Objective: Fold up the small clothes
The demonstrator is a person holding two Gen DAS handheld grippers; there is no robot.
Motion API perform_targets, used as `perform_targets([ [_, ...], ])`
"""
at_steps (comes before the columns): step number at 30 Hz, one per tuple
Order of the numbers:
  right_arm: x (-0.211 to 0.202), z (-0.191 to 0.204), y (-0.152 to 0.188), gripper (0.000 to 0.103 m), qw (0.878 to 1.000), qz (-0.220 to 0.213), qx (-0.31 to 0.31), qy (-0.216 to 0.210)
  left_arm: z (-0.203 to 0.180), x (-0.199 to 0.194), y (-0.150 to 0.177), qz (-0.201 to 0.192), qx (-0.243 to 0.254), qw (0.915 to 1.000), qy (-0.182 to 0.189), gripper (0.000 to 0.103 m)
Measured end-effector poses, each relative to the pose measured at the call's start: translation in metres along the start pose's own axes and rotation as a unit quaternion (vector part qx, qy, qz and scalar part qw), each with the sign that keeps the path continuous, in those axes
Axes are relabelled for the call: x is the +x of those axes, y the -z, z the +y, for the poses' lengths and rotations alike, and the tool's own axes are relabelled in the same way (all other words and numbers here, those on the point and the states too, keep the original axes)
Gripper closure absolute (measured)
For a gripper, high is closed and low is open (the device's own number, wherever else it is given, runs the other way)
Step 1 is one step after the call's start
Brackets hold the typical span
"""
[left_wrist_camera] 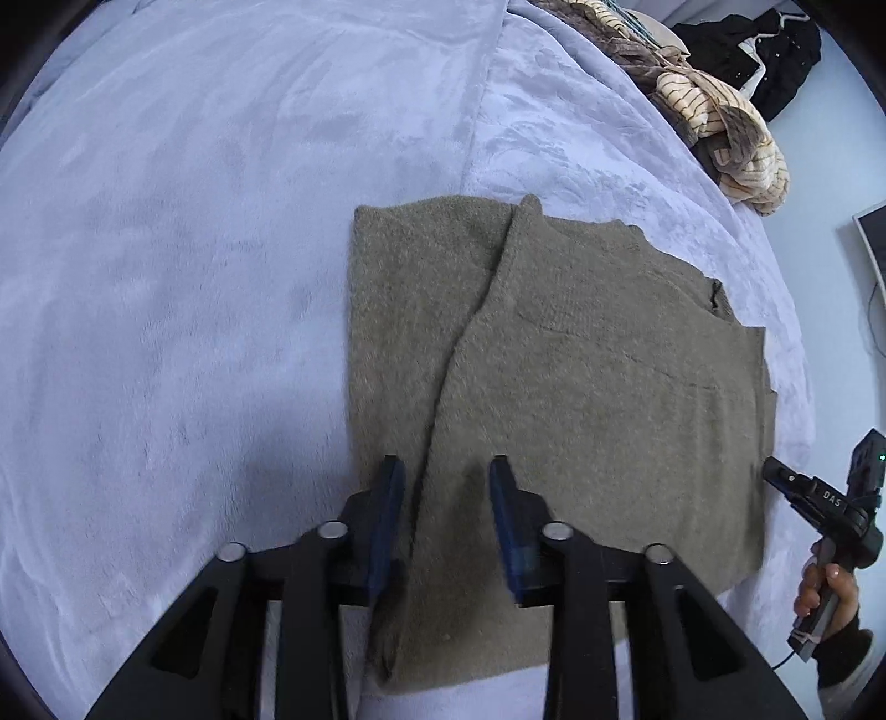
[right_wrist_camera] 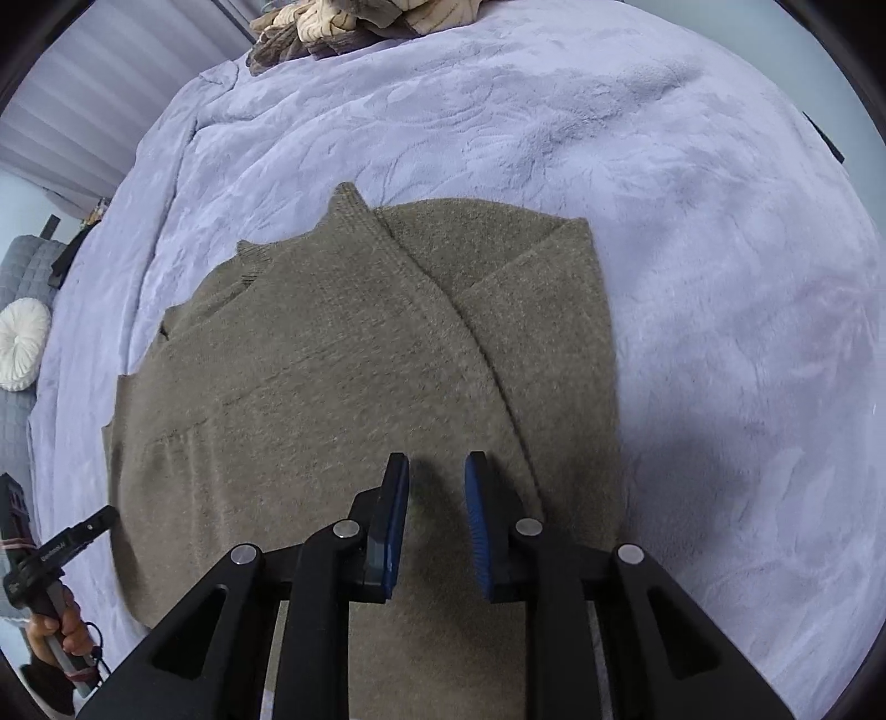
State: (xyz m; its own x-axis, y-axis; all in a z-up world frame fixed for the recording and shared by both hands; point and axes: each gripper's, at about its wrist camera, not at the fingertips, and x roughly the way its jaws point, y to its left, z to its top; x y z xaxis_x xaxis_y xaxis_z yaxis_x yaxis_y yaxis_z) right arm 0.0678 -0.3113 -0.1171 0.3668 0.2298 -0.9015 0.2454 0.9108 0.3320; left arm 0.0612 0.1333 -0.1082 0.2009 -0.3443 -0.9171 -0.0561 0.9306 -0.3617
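An olive-brown knitted sweater point(left_wrist_camera: 581, 360) lies flat on a lilac plush blanket point(left_wrist_camera: 194, 277), partly folded, with one side flap laid diagonally over the body. My left gripper point(left_wrist_camera: 446, 465) hovers over the sweater's near left part, its jaws open with only fabric seen below them. In the right wrist view the same sweater point(right_wrist_camera: 332, 360) fills the middle. My right gripper point(right_wrist_camera: 437, 459) stands over its near right part, jaws narrowly open with nothing gripped. Each view shows the other gripper beside the sweater's edge, held in a hand point(left_wrist_camera: 825, 587).
A heap of cream striped and brown clothes point(left_wrist_camera: 720, 122) lies at the blanket's far edge, a black garment point(left_wrist_camera: 764, 50) behind it. A white round cushion point(right_wrist_camera: 22, 343) rests on a grey quilted seat point(right_wrist_camera: 27, 260) off the bed's left. The blanket point(right_wrist_camera: 720, 277) extends right.
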Motion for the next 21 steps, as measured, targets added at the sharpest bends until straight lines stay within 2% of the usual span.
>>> perform_targets([
  [1, -0.004, 0.000, 0.007, 0.074, 1.000, 0.004, 0.006, -0.017, 0.002, -0.006, 0.006, -0.004, -0.008, 0.9999, 0.007, 0.019],
  [2, -0.008, -0.001, 0.016, 0.062, 0.999, 0.013, 0.015, -0.036, 0.002, -0.012, 0.013, -0.015, -0.011, 0.9998, 0.009, 0.018],
  [4, -0.012, -0.006, 0.037, 0.050, 0.996, 0.031, 0.041, -0.068, 0.002, -0.015, 0.022, -0.005, -0.006, 0.9997, 0.025, 0.018],
  [7, -0.014, -0.020, 0.068, 0.050, 0.990, 0.054, 0.091, -0.096, 0.005, -0.011, 0.038, 0.021, -0.015, 0.9990, 0.038, 0.018],
  [9, -0.014, -0.037, 0.090, 0.050, 0.981, 0.063, 0.149, -0.112, 0.006, -0.006, 0.049, 0.037, -0.015, 0.9984, 0.039, 0.018],
  [11, -0.016, -0.056, 0.109, 0.050, 0.969, 0.058, 0.207, -0.125, 0.006, -0.002, 0.058, 0.046, -0.013, 0.9979, 0.043, 0.018],
  [14, -0.016, -0.079, 0.122, 0.050, 0.952, 0.033, 0.280, -0.120, 0.004, 0.006, 0.065, 0.055, -0.022, 0.9966, 0.058, 0.019],
  [15, -0.015, -0.087, 0.124, 0.050, 0.944, 0.020, 0.304, -0.124, 0.004, 0.009, 0.065, 0.057, -0.023, 0.9965, 0.056, 0.023],
  [16, -0.014, -0.094, 0.124, 0.050, 0.936, 0.008, 0.327, -0.130, 0.004, 0.013, 0.065, 0.062, -0.022, 0.9966, 0.050, 0.036],
  [17, -0.013, -0.099, 0.122, 0.050, 0.929, -0.001, 0.345, -0.136, 0.004, 0.017, 0.065, 0.068, -0.020, 0.9968, 0.039, 0.043],
  [18, -0.011, -0.102, 0.119, 0.051, 0.925, -0.006, 0.352, -0.141, 0.005, 0.021, 0.064, 0.073, -0.017, 0.9968, 0.028, 0.065],
  [19, -0.010, -0.102, 0.115, 0.068, 0.927, -0.006, 0.349, -0.139, 0.007, 0.023, 0.064, 0.079, -0.014, 0.9966, 0.021, 0.088],
  [20, -0.010, -0.097, 0.107, 0.092, 0.936, 0.001, 0.329, -0.127, 0.009, 0.023, 0.064, 0.081, -0.012, 0.9965, 0.019, 0.089],
  [21, -0.012, -0.090, 0.101, 0.092, 0.944, 0.005, 0.309, -0.117, 0.011, 0.020, 0.064, 0.078, -0.010, 0.9967, 0.022, 0.089],
])
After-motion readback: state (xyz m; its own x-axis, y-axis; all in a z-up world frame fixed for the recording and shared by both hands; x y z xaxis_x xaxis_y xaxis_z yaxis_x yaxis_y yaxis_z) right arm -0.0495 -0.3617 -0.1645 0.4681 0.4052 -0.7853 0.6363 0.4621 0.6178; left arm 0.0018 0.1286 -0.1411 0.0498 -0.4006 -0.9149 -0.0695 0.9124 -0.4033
